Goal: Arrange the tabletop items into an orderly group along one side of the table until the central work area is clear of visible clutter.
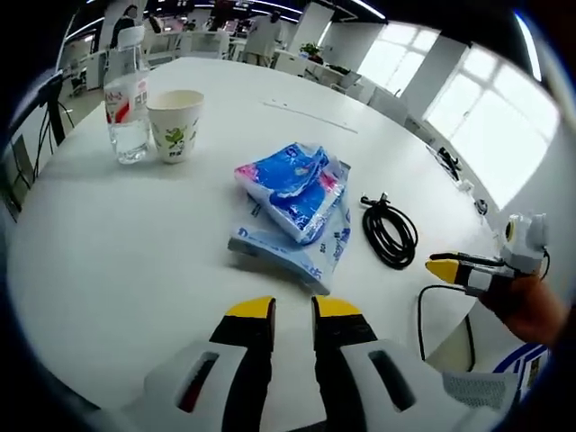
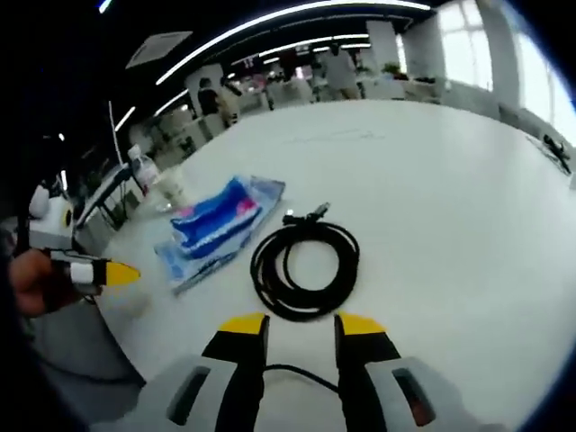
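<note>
On the white table (image 1: 108,261), in your left gripper view, two blue tissue packs (image 1: 295,202) lie stacked near the middle, just ahead of your left gripper (image 1: 293,308), whose jaws stand slightly apart on nothing. A coiled black cable (image 1: 390,232) lies to their right. A water bottle (image 1: 128,101) and paper cup (image 1: 175,124) stand touching at the far left. Your right gripper (image 2: 301,320) hovers before the cable (image 2: 304,261), jaws parted and empty.

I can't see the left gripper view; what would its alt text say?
Blue tissue packs lie mid-table on a round white table, ahead of the left gripper with open yellow-tipped jaws. A water bottle and paper cup stand far left; a coiled black cable lies right.
</note>
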`<state>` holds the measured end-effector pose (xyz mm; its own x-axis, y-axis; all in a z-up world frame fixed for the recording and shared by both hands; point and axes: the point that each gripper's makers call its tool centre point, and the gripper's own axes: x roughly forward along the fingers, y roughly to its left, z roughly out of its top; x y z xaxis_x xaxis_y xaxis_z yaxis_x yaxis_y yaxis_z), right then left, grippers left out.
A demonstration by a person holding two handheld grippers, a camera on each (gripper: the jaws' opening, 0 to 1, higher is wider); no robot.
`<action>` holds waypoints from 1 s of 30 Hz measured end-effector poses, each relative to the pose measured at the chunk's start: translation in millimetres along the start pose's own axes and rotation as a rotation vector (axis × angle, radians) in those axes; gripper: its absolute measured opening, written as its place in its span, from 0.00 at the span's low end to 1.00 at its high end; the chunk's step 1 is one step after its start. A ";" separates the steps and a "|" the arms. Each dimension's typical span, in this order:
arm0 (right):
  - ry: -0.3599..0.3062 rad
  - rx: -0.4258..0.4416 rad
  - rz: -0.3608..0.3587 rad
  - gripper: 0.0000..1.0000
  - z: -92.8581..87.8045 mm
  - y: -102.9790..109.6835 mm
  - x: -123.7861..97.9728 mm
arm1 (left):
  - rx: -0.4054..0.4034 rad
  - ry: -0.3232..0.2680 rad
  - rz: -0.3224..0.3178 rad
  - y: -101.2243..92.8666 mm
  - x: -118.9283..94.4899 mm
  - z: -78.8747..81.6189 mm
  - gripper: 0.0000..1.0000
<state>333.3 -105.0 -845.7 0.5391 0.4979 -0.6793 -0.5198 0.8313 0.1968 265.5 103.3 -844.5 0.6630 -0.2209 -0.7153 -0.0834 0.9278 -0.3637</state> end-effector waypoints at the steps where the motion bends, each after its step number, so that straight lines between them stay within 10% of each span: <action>1: -0.001 -0.007 0.010 0.29 1.3 2.5 0.5 | -0.007 -0.006 0.006 4.1 0.6 2.2 0.13; 30: -0.018 0.003 0.083 0.35 7.6 25.9 -5.6 | -0.130 -0.131 0.064 23.6 1.6 55.1 0.18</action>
<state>321.8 -84.3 -831.5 0.5064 0.5696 -0.6474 -0.5614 0.7876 0.2539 305.5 141.5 -821.4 0.7440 -0.1138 -0.6585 -0.2179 0.8902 -0.4001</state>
